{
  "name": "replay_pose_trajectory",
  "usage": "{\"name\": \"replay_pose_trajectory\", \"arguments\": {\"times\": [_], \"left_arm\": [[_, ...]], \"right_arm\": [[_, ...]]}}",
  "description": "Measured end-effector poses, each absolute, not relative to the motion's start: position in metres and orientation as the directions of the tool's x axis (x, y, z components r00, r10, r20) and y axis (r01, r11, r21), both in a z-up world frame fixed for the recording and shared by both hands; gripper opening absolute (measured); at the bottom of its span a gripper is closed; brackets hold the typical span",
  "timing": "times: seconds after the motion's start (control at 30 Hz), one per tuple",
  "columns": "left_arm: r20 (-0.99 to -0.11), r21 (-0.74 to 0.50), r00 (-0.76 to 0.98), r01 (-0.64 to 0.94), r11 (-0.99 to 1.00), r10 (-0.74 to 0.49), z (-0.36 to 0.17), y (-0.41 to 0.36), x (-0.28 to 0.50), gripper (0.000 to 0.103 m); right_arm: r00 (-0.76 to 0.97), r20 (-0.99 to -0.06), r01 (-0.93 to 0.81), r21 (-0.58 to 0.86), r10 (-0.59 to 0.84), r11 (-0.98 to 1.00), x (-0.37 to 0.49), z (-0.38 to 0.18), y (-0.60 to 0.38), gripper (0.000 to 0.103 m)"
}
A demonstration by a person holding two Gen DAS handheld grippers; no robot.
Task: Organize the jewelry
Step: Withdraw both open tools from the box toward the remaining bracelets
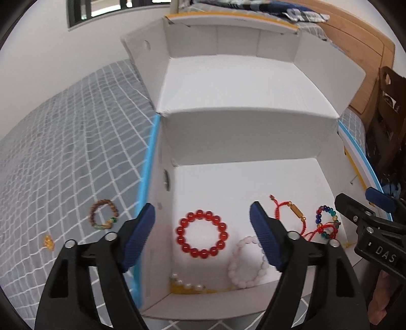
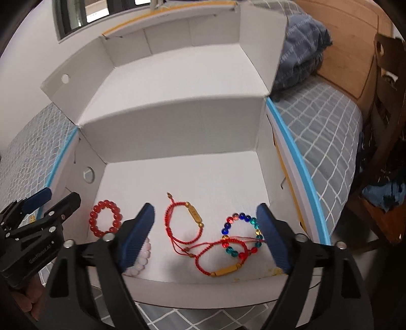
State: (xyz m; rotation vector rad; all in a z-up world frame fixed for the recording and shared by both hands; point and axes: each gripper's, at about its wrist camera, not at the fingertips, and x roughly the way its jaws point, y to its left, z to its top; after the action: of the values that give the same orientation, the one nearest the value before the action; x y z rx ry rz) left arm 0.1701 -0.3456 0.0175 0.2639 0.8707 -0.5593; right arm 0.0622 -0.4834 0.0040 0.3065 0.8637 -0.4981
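From my left wrist camera, my left gripper (image 1: pixel 203 236) is spread wide with nothing between its blue pads, hovering over the near left corner of the white cardboard box (image 1: pixel 243 142). Inside the box, on its white floor, lie a red bead bracelet (image 1: pixel 202 233), a pale pink bead bracelet (image 1: pixel 247 264) just beside it, and a pearl strand (image 1: pixel 187 283) against the near wall. Toward the box's right wall sit a red cord bracelet (image 1: pixel 291 210) and a multicolour bead bracelet (image 1: pixel 326 223). Outside the box, to its left, a brown wooden bead bracelet (image 1: pixel 103 215) and a small gold piece (image 1: pixel 48 242) rest on the grey checked bedsheet (image 1: pixel 63 152). Beyond the box — a white wall, a dark-framed window (image 1: pixel 83 12) and a wooden headboard (image 1: pixel 355 48).

From my right wrist camera, my right gripper (image 2: pixel 205 236) is likewise spread and holds nothing, over the box's near edge. Between its fingers lie the red cord bracelet, a second red cord bracelet (image 2: pixel 223 261) with a gold tube, and the multicolour beads tangled with it. The red bead bracelet lies toward the box's left wall. Right of the box — a crumpled blue blanket (image 2: pixel 302 48) on the sheet and a wooden chair (image 2: pixel 385 83).
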Motion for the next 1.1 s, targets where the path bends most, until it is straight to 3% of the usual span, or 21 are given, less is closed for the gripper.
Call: {"name": "replay_pose_trajectory", "arguments": {"times": [0.37,0.7,0.9,1.1], "left_arm": [[-0.738,-0.020,0.579,0.494,0.869,-0.346,0.057,-0.285,0.172,0.092],[-0.726,-0.048,0.642,0.310,0.950,-0.246,0.085,-0.192,0.198,0.097],[-0.747,-0.035,0.649,0.176,0.984,-0.143,0.085,-0.131,0.218,0.097],[-0.781,-0.036,0.619,0.086,0.996,-0.082,0.067,-0.083,0.236,0.097]], "right_arm": [[0.632,-0.735,0.415,0.051,-0.247,0.908,0.087,0.041,-0.432,0.092],[0.710,-0.701,0.165,0.072,-0.068,0.984,0.139,0.082,-0.345,0.092],[0.694,-0.719,-0.003,0.057,0.043,0.998,0.185,0.091,-0.286,0.092],[0.603,-0.791,-0.091,0.060,0.103,0.994,0.236,0.066,-0.241,0.092]]}}
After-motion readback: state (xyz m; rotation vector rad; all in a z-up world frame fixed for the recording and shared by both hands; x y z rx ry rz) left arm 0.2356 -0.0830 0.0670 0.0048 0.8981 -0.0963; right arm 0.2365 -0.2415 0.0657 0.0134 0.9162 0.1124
